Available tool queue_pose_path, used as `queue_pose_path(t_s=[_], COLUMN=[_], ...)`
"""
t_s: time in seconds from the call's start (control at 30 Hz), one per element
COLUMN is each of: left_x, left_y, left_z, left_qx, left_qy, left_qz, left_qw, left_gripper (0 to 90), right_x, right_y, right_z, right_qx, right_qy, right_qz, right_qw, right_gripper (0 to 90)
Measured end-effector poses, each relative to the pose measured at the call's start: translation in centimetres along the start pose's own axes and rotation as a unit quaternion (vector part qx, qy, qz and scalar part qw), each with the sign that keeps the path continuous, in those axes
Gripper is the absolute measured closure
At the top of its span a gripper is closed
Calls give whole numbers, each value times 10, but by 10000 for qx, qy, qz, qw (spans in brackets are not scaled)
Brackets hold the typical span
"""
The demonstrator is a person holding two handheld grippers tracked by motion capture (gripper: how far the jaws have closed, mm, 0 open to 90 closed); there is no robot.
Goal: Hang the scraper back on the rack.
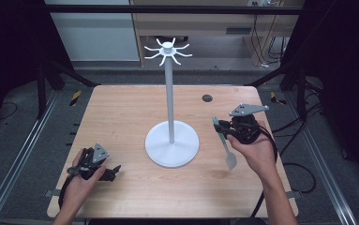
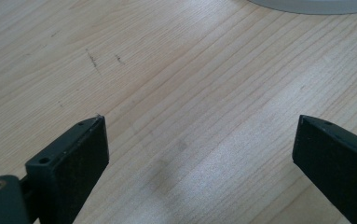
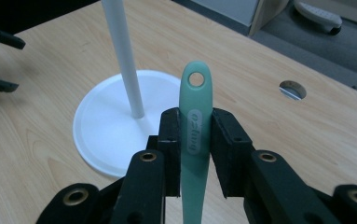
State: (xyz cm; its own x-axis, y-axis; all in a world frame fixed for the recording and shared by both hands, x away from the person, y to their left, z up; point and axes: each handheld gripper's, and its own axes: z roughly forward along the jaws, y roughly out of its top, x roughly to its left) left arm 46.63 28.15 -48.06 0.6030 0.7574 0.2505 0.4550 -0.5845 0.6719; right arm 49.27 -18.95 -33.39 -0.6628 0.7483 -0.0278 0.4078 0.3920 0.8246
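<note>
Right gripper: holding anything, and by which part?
Yes: the right gripper is shut on the green spatula, clamping its handle just below the hanging hole. Left gripper is open, empty.

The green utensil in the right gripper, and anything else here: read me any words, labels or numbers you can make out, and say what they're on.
Green utensil, clamped in the right gripper: a raised oval mark with a short word on the handle, too blurred to read.
White stand, wooden table, left gripper: no text visible.
</note>
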Motion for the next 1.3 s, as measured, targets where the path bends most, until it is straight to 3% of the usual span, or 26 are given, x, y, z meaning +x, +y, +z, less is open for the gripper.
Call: queue_pose_path(t_s=[0.57, 1.3], left_x=[0, -1], left_y=[0, 0], left_z=[-1, 0], left_qx=[23, 34], left_qy=[4, 7], left_qz=[27, 37], left_qw=[10000, 10000], left_gripper=[32, 32], right_x=[13, 31], right_y=[38, 70], right_z=[-14, -30], right_qx=[-700, -1112], right_qy=[-157, -204], right_qz=[83, -14], right_qw=[9974, 9936], right_gripper=[743, 743])
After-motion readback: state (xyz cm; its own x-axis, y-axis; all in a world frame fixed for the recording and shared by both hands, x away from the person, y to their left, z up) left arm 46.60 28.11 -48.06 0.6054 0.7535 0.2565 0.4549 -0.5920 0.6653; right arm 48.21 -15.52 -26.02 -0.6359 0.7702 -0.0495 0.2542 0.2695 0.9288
